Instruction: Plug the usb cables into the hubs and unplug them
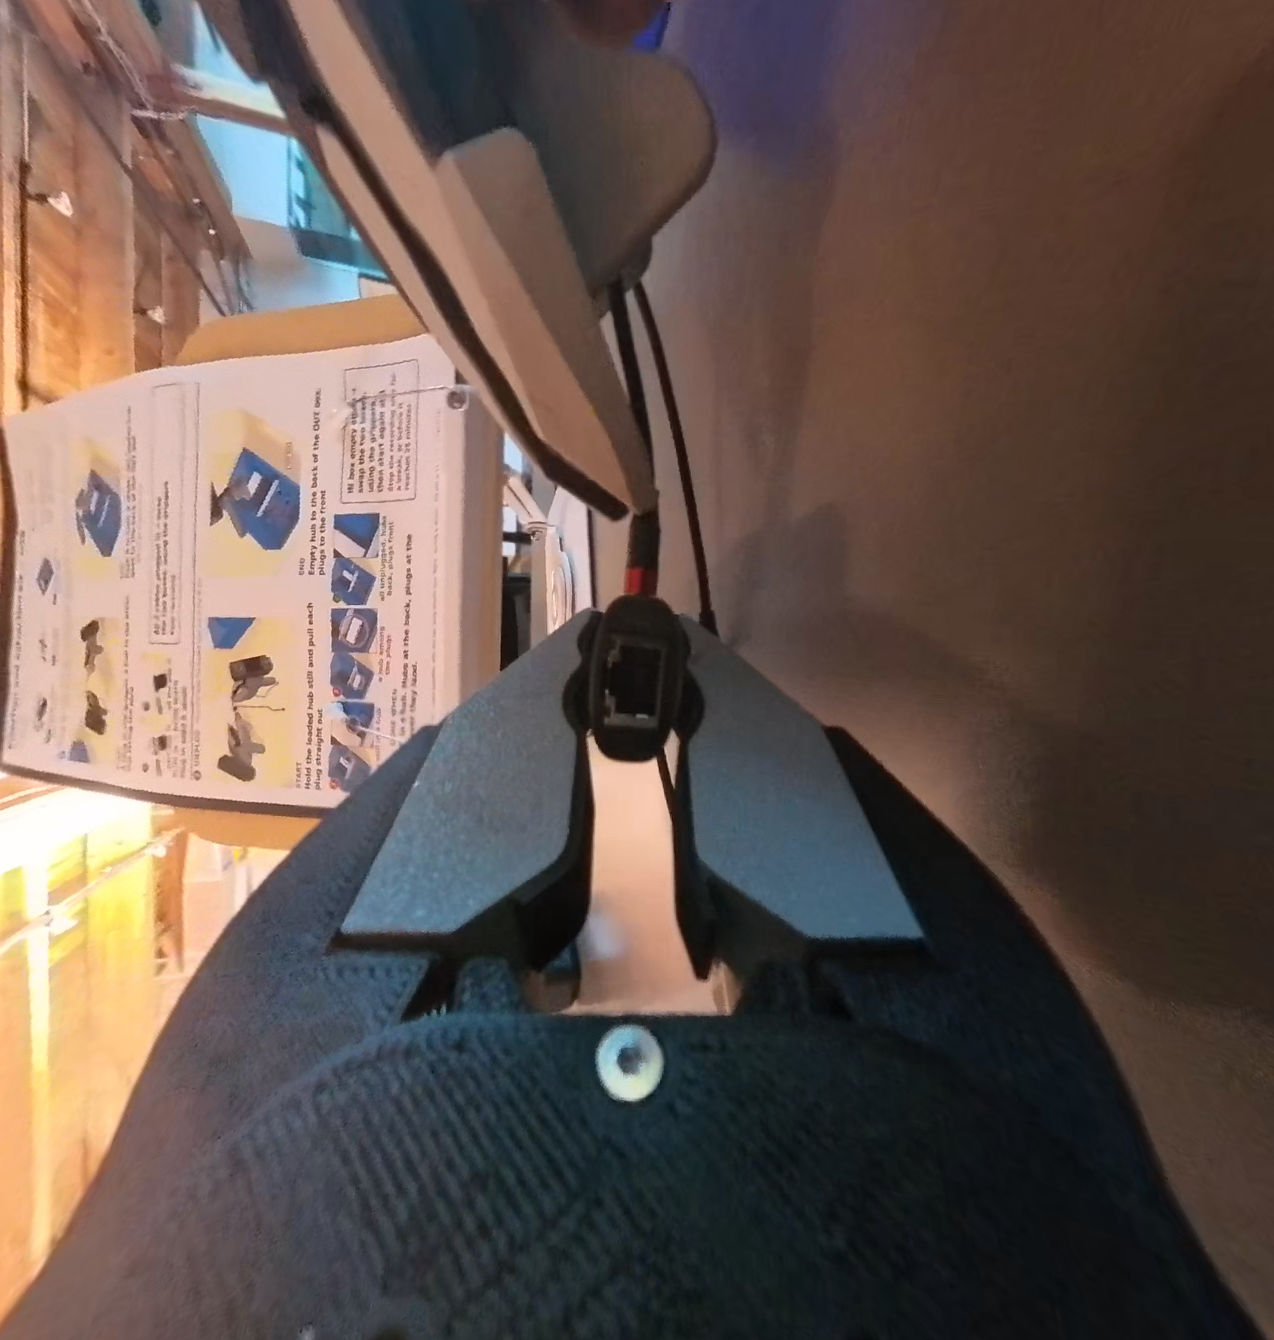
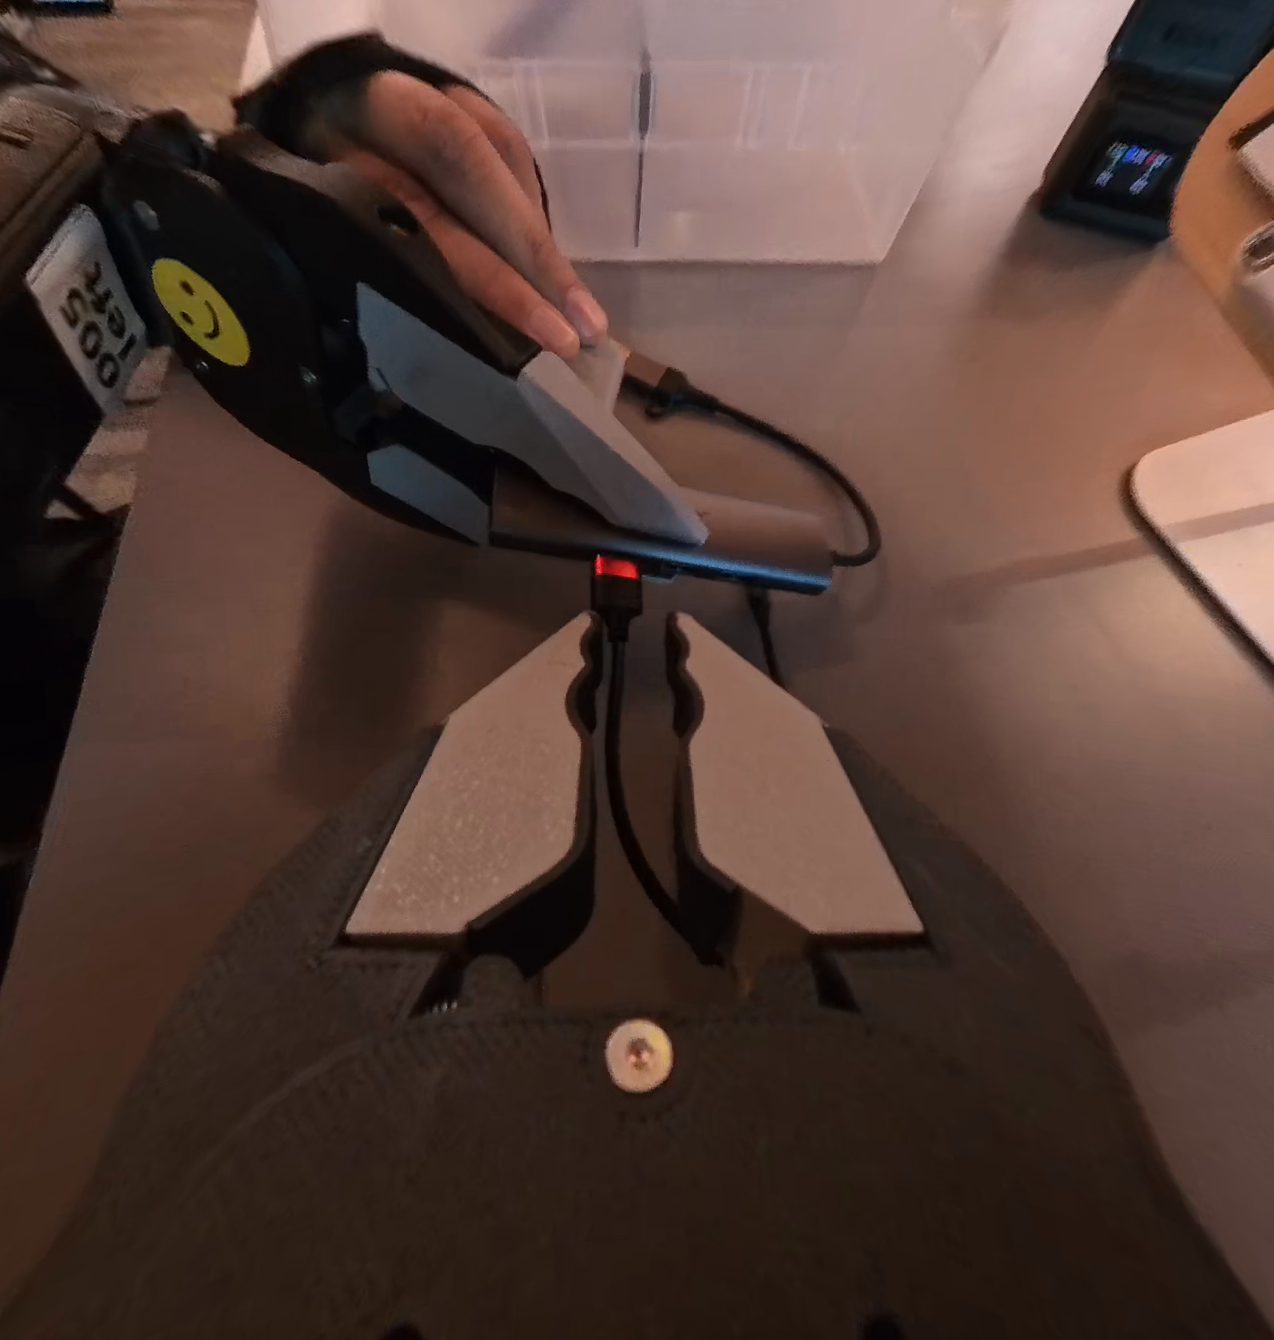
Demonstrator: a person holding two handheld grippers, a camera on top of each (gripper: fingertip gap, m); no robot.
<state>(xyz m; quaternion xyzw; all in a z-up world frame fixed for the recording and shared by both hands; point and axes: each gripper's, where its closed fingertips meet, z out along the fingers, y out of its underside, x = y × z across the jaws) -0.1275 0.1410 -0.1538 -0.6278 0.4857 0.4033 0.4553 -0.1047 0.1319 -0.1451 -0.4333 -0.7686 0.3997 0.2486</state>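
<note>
My left gripper [image 1: 633,681] is shut on the end of a thin dark USB hub [image 1: 633,678] whose end port faces the camera. In the right wrist view this gripper [image 2: 692,536], held by a hand [image 2: 474,188], grips the hub [image 2: 750,573] edge-on above the table. A black USB plug with a red band [image 2: 617,580] sits in the hub's side edge. Its cable [image 2: 619,761] runs back between my right gripper's fingers. My right gripper [image 2: 630,631] is open just behind the plug, not touching it. The plug [image 1: 641,565] also shows in the left wrist view.
The hub's own black lead [image 2: 837,493] loops over the grey table [image 2: 982,725]. A clear plastic box [image 2: 692,145] stands at the back, a black device with a small screen [image 2: 1127,167] at back right, a white pad [image 2: 1236,507] at right. An instruction sheet [image 1: 221,580] hangs behind. Less than 4 cm separates the two grippers' tips.
</note>
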